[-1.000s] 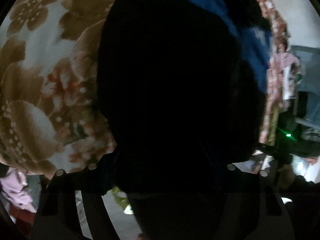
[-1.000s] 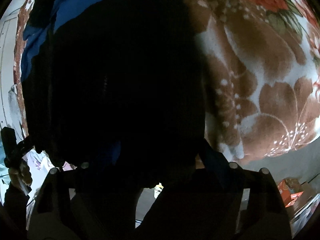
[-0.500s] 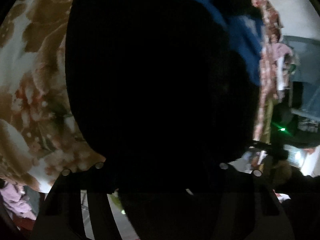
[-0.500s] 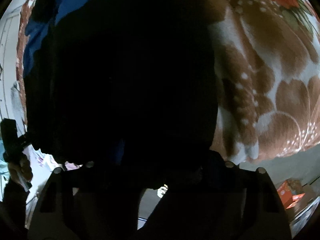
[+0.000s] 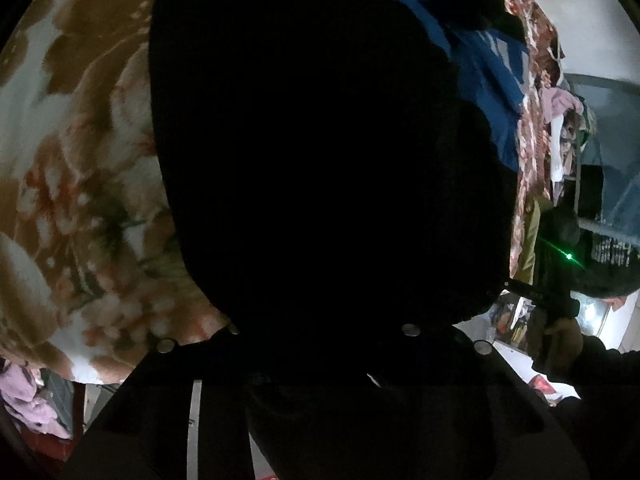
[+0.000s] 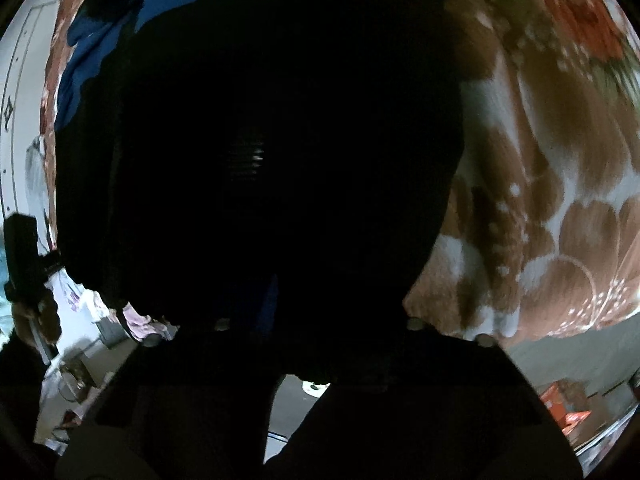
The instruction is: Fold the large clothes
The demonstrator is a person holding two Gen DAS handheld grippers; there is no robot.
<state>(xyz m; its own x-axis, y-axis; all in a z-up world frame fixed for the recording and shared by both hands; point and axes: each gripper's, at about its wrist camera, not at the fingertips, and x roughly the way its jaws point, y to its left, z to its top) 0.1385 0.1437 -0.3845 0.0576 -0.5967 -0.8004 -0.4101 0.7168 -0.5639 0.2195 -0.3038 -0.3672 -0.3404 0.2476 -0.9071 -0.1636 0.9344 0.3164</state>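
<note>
Step in hand: I am taking hold of the near hem of a black garment (image 5: pixel 320 152) with both tongs at once, judging this the pick-up that opens a fold.
Garment position: it is filling the centre of both wrist views, lying on a flowered blanket (image 5: pixel 80 184) that is showing at the left of the left view and at the right of the right view.
Left tongs (image 5: pixel 320 344): the jaws are closing, with black cloth running down between them at bottom centre; too dark for me to tell whether the pads are biting yet.
Right tongs (image 6: pixel 316 332): the jaws are closing likewise, with dark cloth between them; I cannot tell whether the grip is made.
Next move: I am judging that both grips need confirming, then the hem needs lifting evenly and carrying toward the top of the frame, both sides level.
Count, garments: one black garment in work; one blue cloth (image 5: pixel 492 80) lying beyond it at upper right of the left view.
Count, tongs: two.
Count, blankets: one.
Count, persons: one hand (image 5: pixel 560 344) holding the other tongs, at lower right of the left view.
</note>
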